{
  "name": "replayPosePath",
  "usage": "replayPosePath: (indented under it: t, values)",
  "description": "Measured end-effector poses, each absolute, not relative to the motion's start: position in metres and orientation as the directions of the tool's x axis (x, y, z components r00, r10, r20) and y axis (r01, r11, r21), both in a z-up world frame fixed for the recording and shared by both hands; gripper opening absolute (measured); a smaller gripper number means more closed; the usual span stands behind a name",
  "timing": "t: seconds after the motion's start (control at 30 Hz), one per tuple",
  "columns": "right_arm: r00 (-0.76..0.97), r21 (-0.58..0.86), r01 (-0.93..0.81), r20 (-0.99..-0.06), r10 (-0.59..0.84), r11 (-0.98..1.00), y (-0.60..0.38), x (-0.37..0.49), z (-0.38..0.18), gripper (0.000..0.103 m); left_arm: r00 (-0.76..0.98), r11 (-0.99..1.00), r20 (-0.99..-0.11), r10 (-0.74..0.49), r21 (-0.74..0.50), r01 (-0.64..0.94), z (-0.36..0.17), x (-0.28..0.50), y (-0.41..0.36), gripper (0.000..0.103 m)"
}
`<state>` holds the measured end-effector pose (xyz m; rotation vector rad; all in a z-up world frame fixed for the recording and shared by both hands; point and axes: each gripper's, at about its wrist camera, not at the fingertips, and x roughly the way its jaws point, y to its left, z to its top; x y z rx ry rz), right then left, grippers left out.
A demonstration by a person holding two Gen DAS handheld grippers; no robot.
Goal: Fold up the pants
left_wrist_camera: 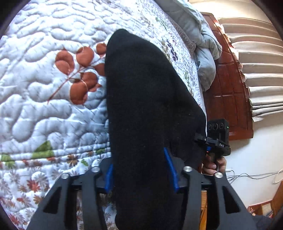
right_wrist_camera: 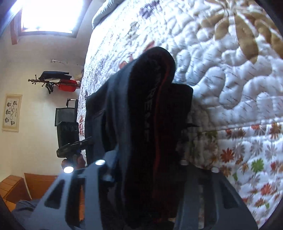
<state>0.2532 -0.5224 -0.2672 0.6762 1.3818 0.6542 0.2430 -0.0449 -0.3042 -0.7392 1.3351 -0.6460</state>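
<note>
1. Two grippers share one load: the black pants [left_wrist_camera: 150, 106], which hang bunched between the fingers of each tool and are raised off the quilt [left_wrist_camera: 44, 109], with the far end of the fabric drooping toward the bed
2. Left gripper [left_wrist_camera: 141, 175]: the blue pads [left_wrist_camera: 170, 169] stand a moderate way apart with a thick wad of black cloth filling the gap; judged clamped on the pants
3. Right gripper [right_wrist_camera: 141, 177]: the pads are hidden behind dark cloth, so the exact opening cannot be told; fabric passes between the fingers, and a band with a red stripe [right_wrist_camera: 159, 109] and lettering (probably the waistband) runs through the grip, so a hold on the pants is judged likely
4. Position of the tools: each wrist view shows the other gripper just beside the cloth, so both holds sit near each other on the same end of the garment
5. Progress, as a judgement: the garment is doubled lengthwise or gathered, not yet laid flat; no finished, squared fold is visible
6. Remaining, as a judgement: lay the pants on the quilt, smooth them, fold across the length, release both tools
7. Surroundings: grey blanket [left_wrist_camera: 203, 40] at the bed's far edge, wooden panel [left_wrist_camera: 228, 85] beyond it, curtain [left_wrist_camera: 256, 58] beside that, window [right_wrist_camera: 47, 16] in the right view
</note>
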Motion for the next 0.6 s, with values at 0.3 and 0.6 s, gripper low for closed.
replayPosePath:
  t: [0.3, 0.6]
  values:
    - [0.108, 0.750, -0.120, -0.641, 0.759, 0.651, -0.472, 0.256, -0.219, 0.031, 0.266, 0.586, -0.556, -0.787, -0.809, 0.044, -0.256, 0.240, -0.006, 0.037]
    - [0.075, 0.742, -0.283, -0.615, 0.785, 0.608, -0.336, 0.366, -0.174, 0.031, 0.432, 0.669, -0.584, -0.688, -0.741, 0.064, -0.189, 0.288, 0.100, 0.037]
